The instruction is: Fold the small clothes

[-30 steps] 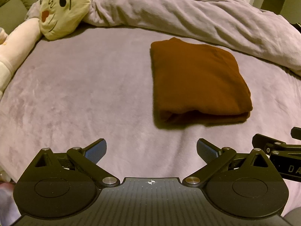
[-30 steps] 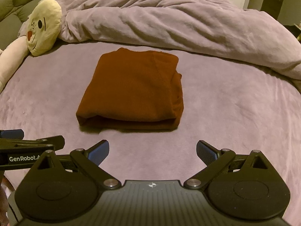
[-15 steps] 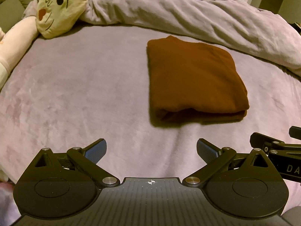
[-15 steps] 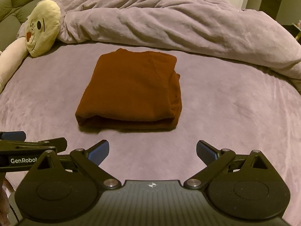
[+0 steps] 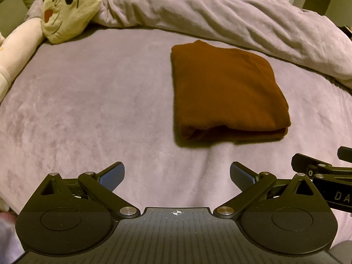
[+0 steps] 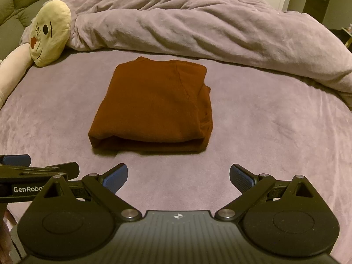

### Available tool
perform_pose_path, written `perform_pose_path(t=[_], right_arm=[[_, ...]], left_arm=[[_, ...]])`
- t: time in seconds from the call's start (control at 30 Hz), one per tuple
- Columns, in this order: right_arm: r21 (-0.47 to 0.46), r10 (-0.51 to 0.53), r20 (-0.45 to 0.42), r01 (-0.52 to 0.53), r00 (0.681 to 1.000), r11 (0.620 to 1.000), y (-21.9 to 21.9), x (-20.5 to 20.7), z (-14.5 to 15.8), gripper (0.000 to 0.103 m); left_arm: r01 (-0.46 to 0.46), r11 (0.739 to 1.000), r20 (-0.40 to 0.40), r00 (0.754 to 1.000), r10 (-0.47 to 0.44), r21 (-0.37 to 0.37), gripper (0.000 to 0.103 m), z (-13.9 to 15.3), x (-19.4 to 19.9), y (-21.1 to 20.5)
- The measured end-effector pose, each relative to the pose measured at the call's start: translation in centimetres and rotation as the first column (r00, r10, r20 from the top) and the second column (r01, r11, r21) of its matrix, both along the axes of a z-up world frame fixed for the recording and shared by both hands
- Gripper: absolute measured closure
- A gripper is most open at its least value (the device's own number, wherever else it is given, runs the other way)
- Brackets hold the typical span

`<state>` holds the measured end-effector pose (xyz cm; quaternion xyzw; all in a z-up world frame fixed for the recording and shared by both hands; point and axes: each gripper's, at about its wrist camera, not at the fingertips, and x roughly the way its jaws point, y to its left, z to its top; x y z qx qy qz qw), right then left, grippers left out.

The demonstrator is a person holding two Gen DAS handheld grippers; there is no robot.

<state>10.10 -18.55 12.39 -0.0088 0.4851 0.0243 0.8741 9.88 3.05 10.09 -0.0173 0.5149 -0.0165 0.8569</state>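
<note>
A brown garment lies folded into a thick rectangle on the mauve bed. In the right wrist view the brown garment sits straight ahead, its folded edge toward me. My left gripper is open and empty, near the bed's front edge, to the left of the garment. My right gripper is open and empty, just in front of the garment and apart from it. Each gripper shows at the edge of the other's view.
A bunched mauve duvet lies across the back of the bed, also seen in the right wrist view. A yellow cat-faced plush with a pale arm lies at the back left, visible too in the right wrist view.
Both grippers have drawn back slightly from the garment. The garment lies as before and both jaws stay open.
</note>
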Motion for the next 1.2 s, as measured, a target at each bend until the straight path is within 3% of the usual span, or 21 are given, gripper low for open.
perform_pose_path(t=[1.2], right_arm=[[-0.005,-0.001,-0.007,0.001,1.000,1.000,0.61,0.52,-0.12,0.004]], left_arm=[[-0.003,1.000,-0.017,1.000,0.003,-0.011,0.000,-0.27,0.29,-0.05]])
